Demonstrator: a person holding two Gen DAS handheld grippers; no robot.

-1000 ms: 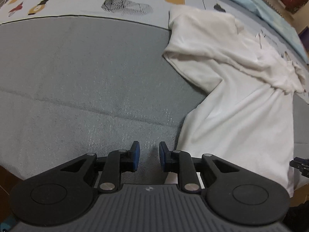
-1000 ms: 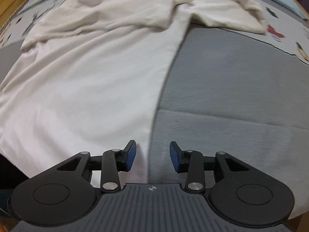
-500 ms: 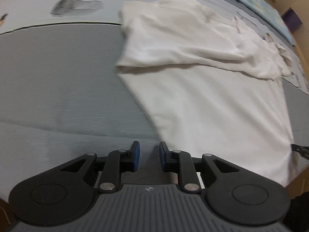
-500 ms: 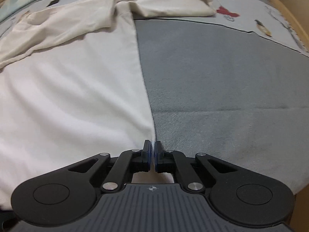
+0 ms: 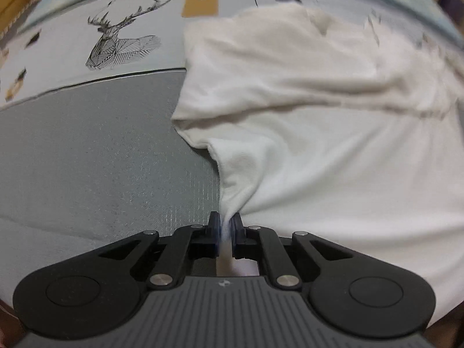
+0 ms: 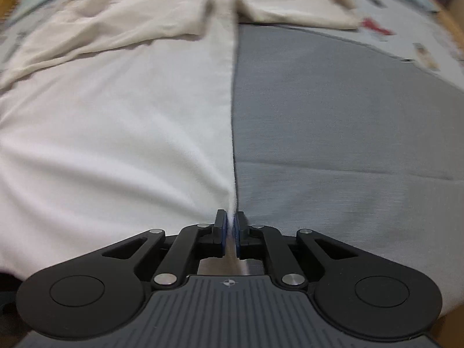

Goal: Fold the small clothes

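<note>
White shirt (image 5: 333,150), edges pinched in left gripper (image 5: 225,229), right gripper (image 6: 229,224)

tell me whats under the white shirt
The white shirt lies on a grey mat, its far end on a printed sheet. Anything beneath its middle is covered.

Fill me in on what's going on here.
A person with a gripper in each hand is starting to fold a white shirt spread on a grey mat. The left gripper is closing on a pinch of fabric at the shirt's left edge. The right gripper is shut on the opposite edge. No fold has been made yet.
</note>
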